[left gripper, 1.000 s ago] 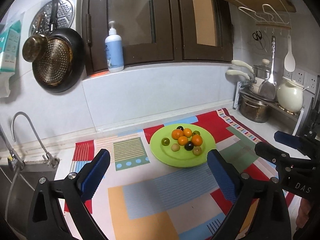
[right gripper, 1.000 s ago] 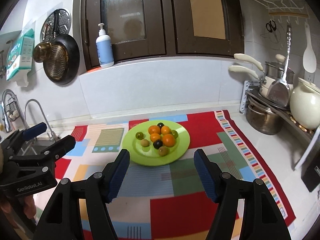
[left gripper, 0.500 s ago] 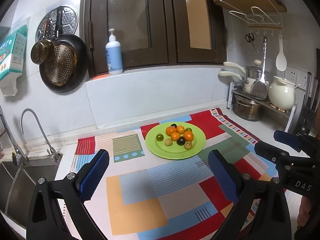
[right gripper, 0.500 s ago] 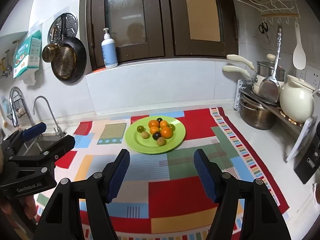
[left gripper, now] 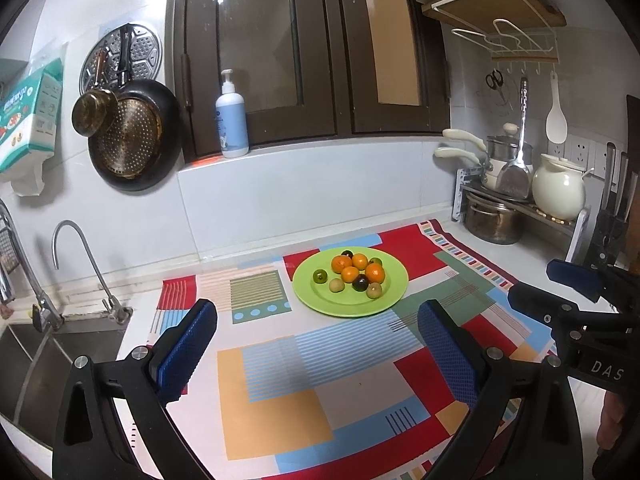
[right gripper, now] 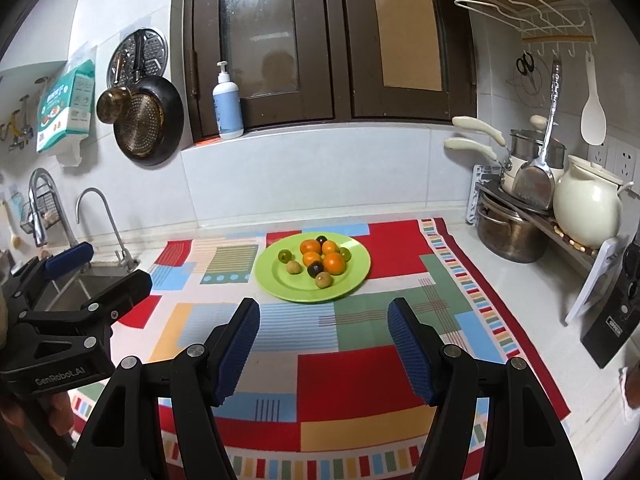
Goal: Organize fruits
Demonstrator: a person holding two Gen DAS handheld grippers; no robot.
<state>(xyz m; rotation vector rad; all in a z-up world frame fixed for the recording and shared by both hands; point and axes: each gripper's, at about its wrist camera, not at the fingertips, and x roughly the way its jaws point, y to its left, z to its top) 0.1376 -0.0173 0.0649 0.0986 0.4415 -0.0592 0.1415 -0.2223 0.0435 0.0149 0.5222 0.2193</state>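
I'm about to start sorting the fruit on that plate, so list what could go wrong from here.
1. The fruits sit bunched and touching near the middle of the green plate; closing on one orange will probably nudge its neighbours.
2. The fruits are round and could roll off the plate's shallow rim onto the patterned mat.
3. Both open tools, left tool and right tool, face the same plate, so they may collide.

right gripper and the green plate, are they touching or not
Apart. In the right wrist view the right gripper is open and empty, and a strip of patterned mat shows between its fingertips and the near rim of the green plate.
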